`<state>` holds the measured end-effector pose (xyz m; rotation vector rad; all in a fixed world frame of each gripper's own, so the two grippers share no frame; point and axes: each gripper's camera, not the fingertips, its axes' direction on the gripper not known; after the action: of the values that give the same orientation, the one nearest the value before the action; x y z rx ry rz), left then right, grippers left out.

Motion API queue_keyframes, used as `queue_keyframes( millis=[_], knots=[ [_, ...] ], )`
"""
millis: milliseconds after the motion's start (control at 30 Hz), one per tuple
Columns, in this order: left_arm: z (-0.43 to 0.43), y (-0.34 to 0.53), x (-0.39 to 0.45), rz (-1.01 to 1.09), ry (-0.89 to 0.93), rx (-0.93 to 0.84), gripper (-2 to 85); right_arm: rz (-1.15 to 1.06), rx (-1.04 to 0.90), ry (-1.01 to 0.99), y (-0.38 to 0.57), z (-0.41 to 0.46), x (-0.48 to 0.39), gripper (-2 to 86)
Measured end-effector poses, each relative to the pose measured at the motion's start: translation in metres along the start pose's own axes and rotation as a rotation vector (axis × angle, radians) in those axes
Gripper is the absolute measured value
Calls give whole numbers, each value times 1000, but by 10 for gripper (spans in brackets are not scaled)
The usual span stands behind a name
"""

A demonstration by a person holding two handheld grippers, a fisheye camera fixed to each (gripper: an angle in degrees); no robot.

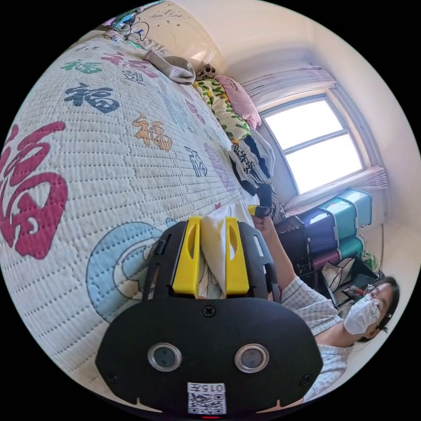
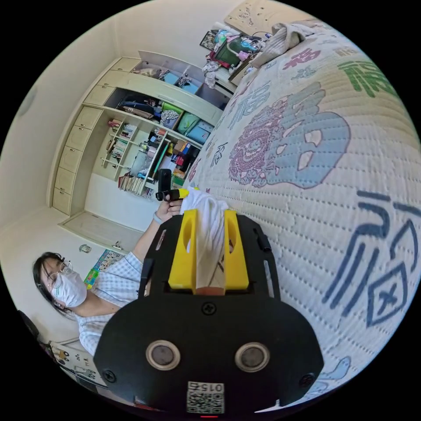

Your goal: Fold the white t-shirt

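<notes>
The white t-shirt (image 1: 213, 250) is pinched at two places and stretched between your two grippers, just above the bed. In the left gripper view, your left gripper (image 1: 212, 256) has its yellow jaws pressed together on a bunched fold of the cloth, and the fabric runs on toward the right gripper (image 1: 259, 211), held up at the far end in your hand (image 1: 258, 223). In the right gripper view, your right gripper (image 2: 209, 252) is likewise clamped on a gathered fold of the t-shirt (image 2: 207, 232), and the left gripper (image 2: 172, 194) shows beyond it, gripped in your other hand (image 2: 166, 211).

Under the shirt lies a quilted cream bedspread (image 1: 109, 144) printed with large coloured characters in red, blue, orange and green, with a pale blue figure near the jaws. A folded grey cloth (image 1: 173, 66) rests at the bed's far end. Along the bed's edge a row of pillows and folded clothes (image 1: 234, 118) sits under a bright window (image 1: 318, 142) with a pale curtain. Stacked storage boxes (image 1: 337, 228) in purple and teal stand below the window. In the right gripper view, an open shelving unit (image 2: 149, 149) crowded with books and bags lines the wall.
</notes>
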<state>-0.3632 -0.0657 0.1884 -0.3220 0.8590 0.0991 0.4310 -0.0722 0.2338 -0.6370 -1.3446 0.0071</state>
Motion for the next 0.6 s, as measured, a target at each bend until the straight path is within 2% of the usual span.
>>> queue_keyframes(
  millis=[100, 333, 467, 600],
  knots=[
    [-6, 9, 2, 26, 23, 16, 21, -34, 35, -30, 0, -7, -2, 54],
    [-34, 33, 68, 301, -49, 67, 9, -254, 78, 44, 19, -25, -66, 45],
    [-35, 74, 116, 451, -68, 37, 8, -390, 22, 110, 56, -23, -111, 45],
    [-28, 150, 176, 651, -81, -24, 8, -548, -77, 178, 120, -8, -162, 44]
  ],
)
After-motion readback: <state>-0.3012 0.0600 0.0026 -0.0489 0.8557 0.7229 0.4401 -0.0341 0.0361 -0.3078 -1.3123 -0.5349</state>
